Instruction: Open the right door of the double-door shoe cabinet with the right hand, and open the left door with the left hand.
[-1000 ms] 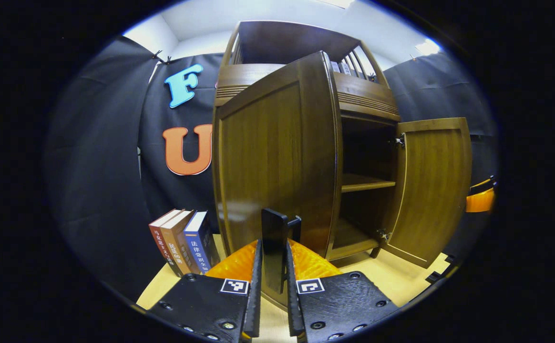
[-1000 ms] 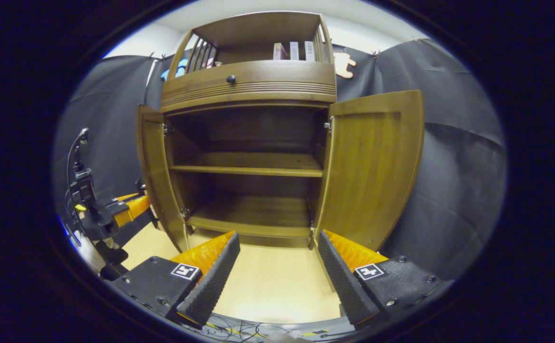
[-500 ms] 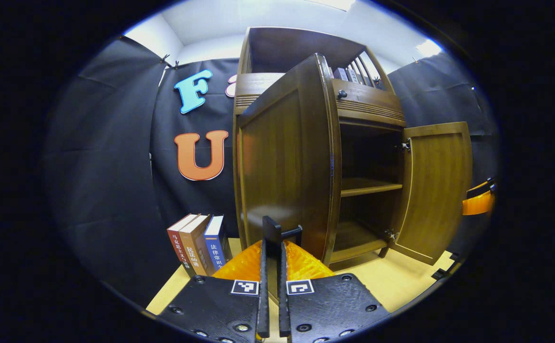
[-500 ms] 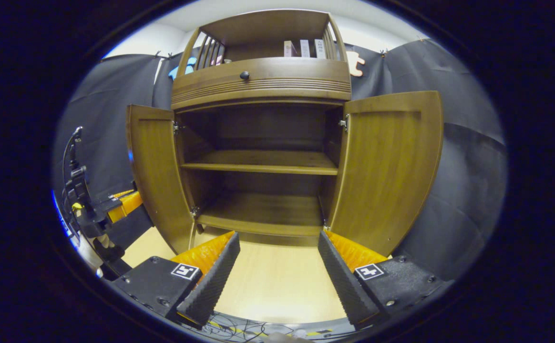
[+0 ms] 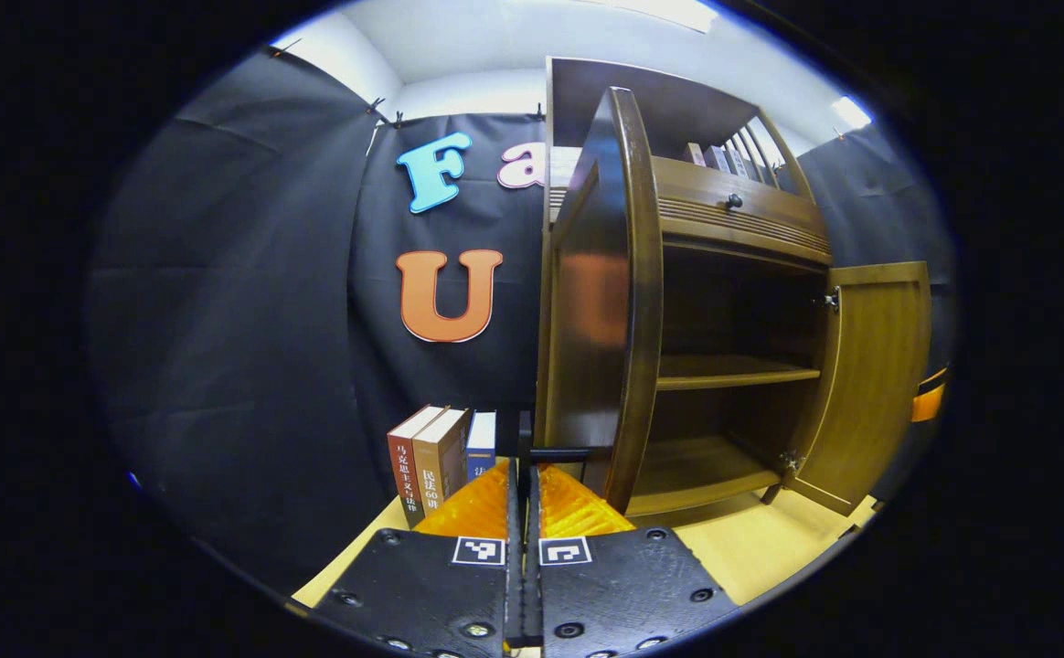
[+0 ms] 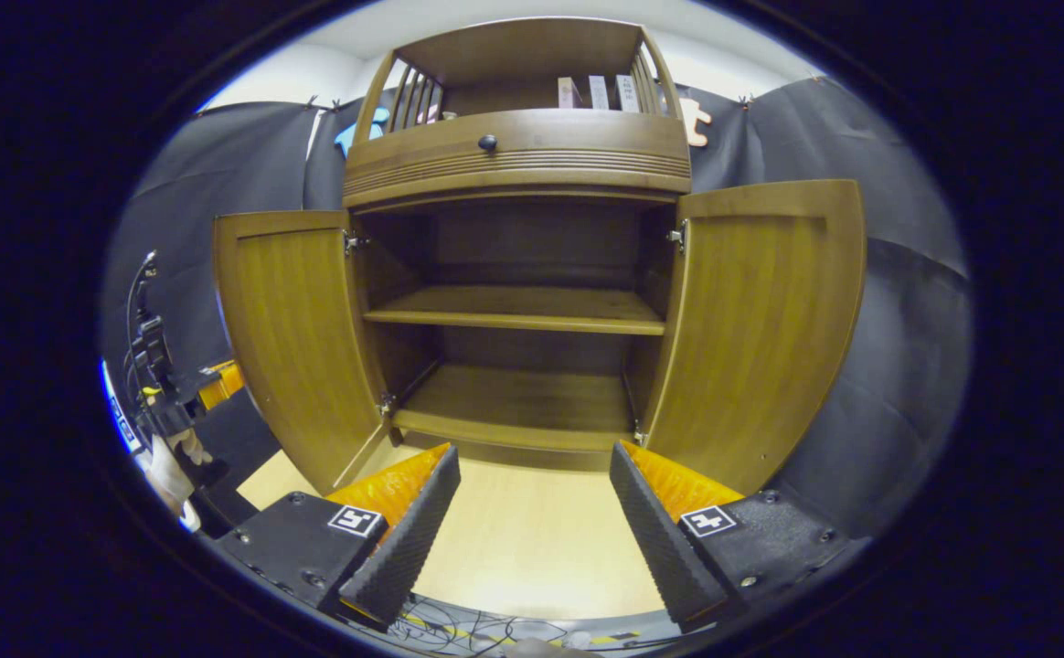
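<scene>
I am clenching my left gripper [image 5: 523,475] on the left door's handle [image 5: 558,452]. The left door [image 6: 290,329] and right door [image 6: 760,329] of the shoe cabinet [image 6: 518,160] are standing wide open. My right gripper [image 6: 532,512] is hanging released before the shelves.
</scene>
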Motion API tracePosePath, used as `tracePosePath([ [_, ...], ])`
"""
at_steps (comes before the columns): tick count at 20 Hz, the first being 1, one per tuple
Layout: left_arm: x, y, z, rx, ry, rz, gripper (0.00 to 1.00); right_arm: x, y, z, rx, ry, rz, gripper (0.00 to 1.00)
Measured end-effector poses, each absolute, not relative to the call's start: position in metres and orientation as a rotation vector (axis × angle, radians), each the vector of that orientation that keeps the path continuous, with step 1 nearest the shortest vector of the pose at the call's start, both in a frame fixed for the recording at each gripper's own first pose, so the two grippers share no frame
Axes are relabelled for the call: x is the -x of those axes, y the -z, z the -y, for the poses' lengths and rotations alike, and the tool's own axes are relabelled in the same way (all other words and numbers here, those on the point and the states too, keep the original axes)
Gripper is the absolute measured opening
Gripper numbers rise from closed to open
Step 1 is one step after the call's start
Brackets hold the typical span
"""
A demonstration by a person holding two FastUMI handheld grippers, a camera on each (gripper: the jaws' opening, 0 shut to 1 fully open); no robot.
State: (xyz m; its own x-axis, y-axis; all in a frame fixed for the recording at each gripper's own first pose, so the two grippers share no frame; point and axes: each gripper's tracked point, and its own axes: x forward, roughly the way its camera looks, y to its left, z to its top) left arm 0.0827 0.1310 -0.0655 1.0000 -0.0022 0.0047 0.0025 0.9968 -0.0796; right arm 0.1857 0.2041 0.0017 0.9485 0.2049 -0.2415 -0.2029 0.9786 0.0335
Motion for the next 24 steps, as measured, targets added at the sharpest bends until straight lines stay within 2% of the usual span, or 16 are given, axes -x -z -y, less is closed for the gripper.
tracePosePath([
  [1,-0.083,0.066,-0.133,0.082,0.015,0.008,0.0,-0.184,-0.001,-0.204,-0.011,-0.208,-0.245,1.0],
  [11,-0.09,0.065,-0.17,0.044,0.176,0.032,0.0,-0.172,-0.001,-0.209,-0.011,-0.225,-0.241,1.0],
  [12,-0.09,0.067,-0.172,0.04,0.202,0.023,0.08,-0.171,0.0,-0.21,-0.011,-0.227,-0.242,1.0],
  [13,-0.09,0.066,-0.172,0.03,0.225,0.025,0.08,-0.169,0.0,-0.21,-0.011,-0.229,-0.24,1.0],
  [14,-0.089,0.066,-0.171,0.018,0.25,0.021,0.0,-0.169,-0.001,-0.21,-0.009,-0.23,-0.241,1.0],
  [18,-0.083,0.072,-0.173,0.035,0.297,0.002,0.0,-0.165,0.002,-0.212,-0.01,-0.238,-0.246,1.0],
  [24,-0.043,0.059,-0.204,0.028,0.171,0.005,0.97,-0.159,-0.002,-0.21,-0.024,-0.248,-0.227,1.0],
])
